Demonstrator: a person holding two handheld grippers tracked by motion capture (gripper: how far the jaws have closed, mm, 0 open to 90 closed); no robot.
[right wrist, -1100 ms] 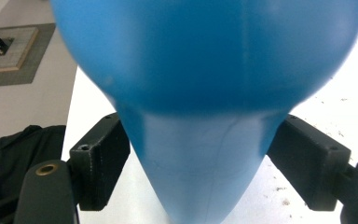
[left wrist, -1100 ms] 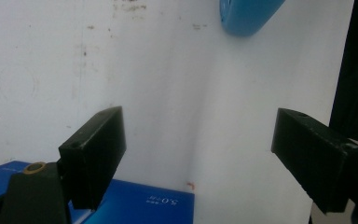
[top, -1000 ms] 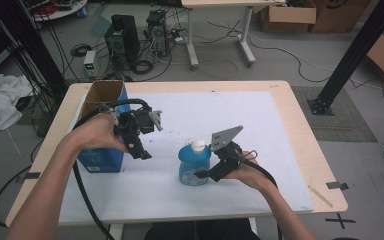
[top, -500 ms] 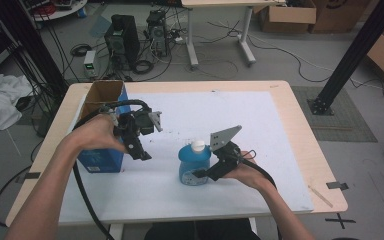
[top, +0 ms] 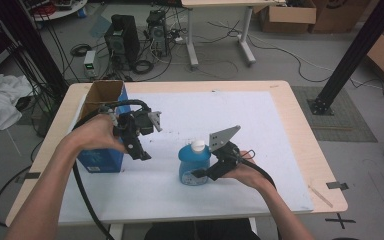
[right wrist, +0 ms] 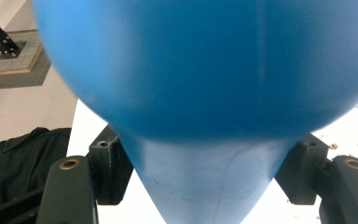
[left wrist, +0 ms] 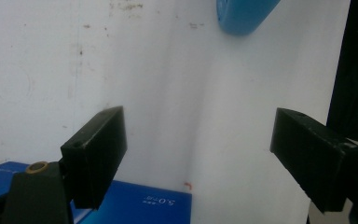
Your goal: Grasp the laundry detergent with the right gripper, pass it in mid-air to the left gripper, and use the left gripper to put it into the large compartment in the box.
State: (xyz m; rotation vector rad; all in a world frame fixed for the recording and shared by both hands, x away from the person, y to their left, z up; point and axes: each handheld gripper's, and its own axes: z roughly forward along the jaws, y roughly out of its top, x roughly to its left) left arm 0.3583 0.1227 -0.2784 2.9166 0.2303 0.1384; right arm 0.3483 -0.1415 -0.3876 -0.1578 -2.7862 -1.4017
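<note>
Closing lately, right gripper jaws now pinch the blue bottle between them.

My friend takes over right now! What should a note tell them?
Right gripper: its jaws have just been closing on the blue bottle, pads at both its sides.
Left gripper: open, holding nothing, beside the blue box.
The bottle stands upright on the white mat, white cap on.
Done: bottle reached.
Left: probably firm up the grip, then move it.

Bottle on table, box left, apparently apart
</note>
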